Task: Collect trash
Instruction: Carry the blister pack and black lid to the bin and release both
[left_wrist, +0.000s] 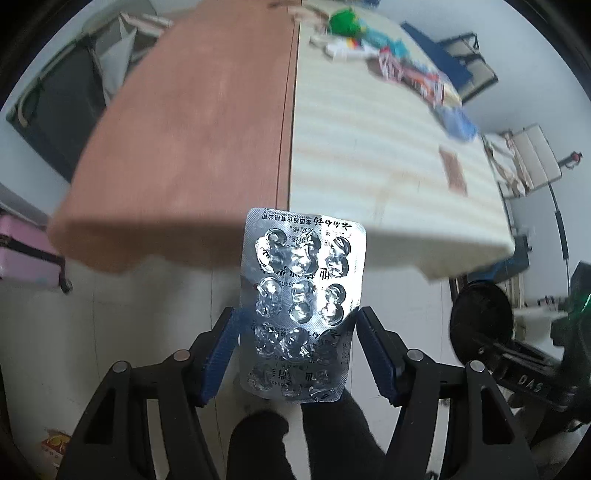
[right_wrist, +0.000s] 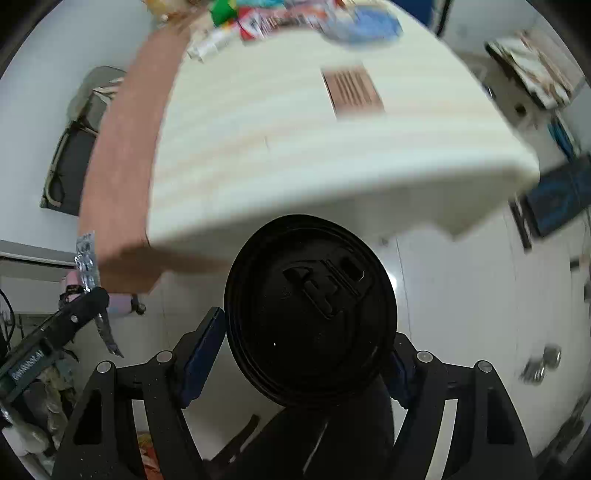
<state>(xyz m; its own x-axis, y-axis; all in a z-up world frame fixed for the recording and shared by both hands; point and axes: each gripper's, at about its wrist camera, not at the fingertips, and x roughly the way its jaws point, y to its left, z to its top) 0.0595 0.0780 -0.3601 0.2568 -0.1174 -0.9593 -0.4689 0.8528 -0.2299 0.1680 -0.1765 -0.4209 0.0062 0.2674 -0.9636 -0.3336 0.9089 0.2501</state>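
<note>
My left gripper (left_wrist: 297, 325) is shut on an empty silver pill blister pack (left_wrist: 303, 295), held upright off the table's near edge, above the floor. The pack also shows small at the left of the right wrist view (right_wrist: 86, 258). My right gripper (right_wrist: 308, 332) is shut on a round black plastic cup lid (right_wrist: 310, 310), held on edge in front of the table. That lid appears at the right of the left wrist view (left_wrist: 480, 325).
The table has a brown wooden half (left_wrist: 184, 129) and a cream striped mat (left_wrist: 388, 147). Colourful wrappers and boxes (left_wrist: 406, 70) lie at its far end, and a brown card (right_wrist: 351, 90) on the mat. A pink case (left_wrist: 22, 251) stands on the white tiled floor.
</note>
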